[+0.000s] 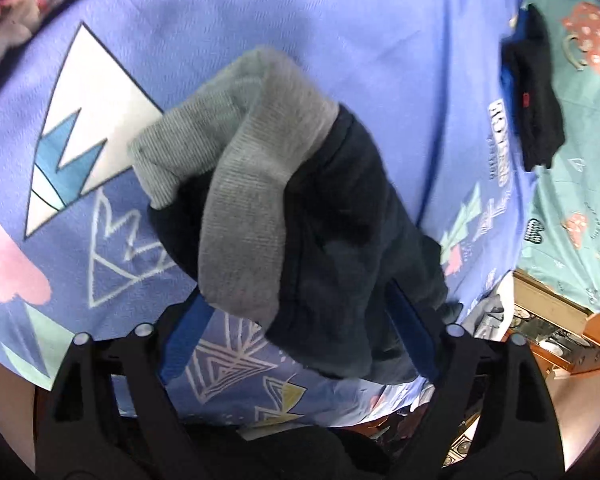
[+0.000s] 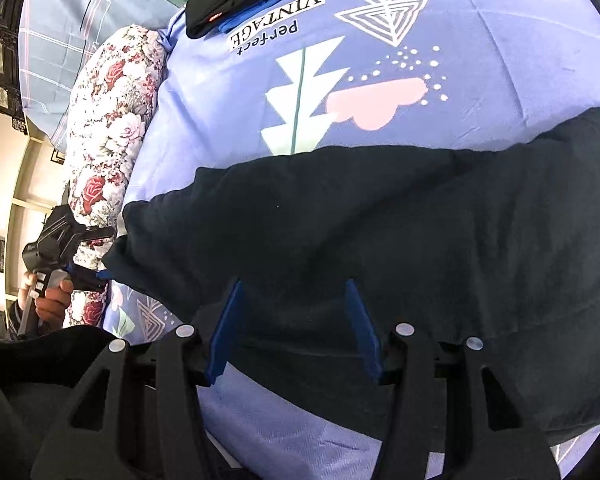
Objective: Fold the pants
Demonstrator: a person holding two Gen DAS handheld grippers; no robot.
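Dark navy pants (image 2: 380, 216) lie across a blue printed bedspread (image 2: 480, 60). In the left wrist view the pants' end (image 1: 340, 240) with its grey ribbed cuff (image 1: 244, 200) bunches up between the blue pads of my left gripper (image 1: 296, 304). That gripper looks shut on the fabric. It also shows in the right wrist view (image 2: 100, 274) at the pants' left end, held by a hand. My right gripper (image 2: 294, 292) is open, its blue pads over the pants' near edge.
A folded stack of black and blue clothes (image 1: 536, 112) lies at the far edge of the bedspread, also in the right wrist view (image 2: 236, 0). A floral pillow (image 2: 112, 128) and a plaid pillow (image 2: 72, 32) lie on the left. A wooden cabinet (image 1: 560, 328) stands beside the bed.
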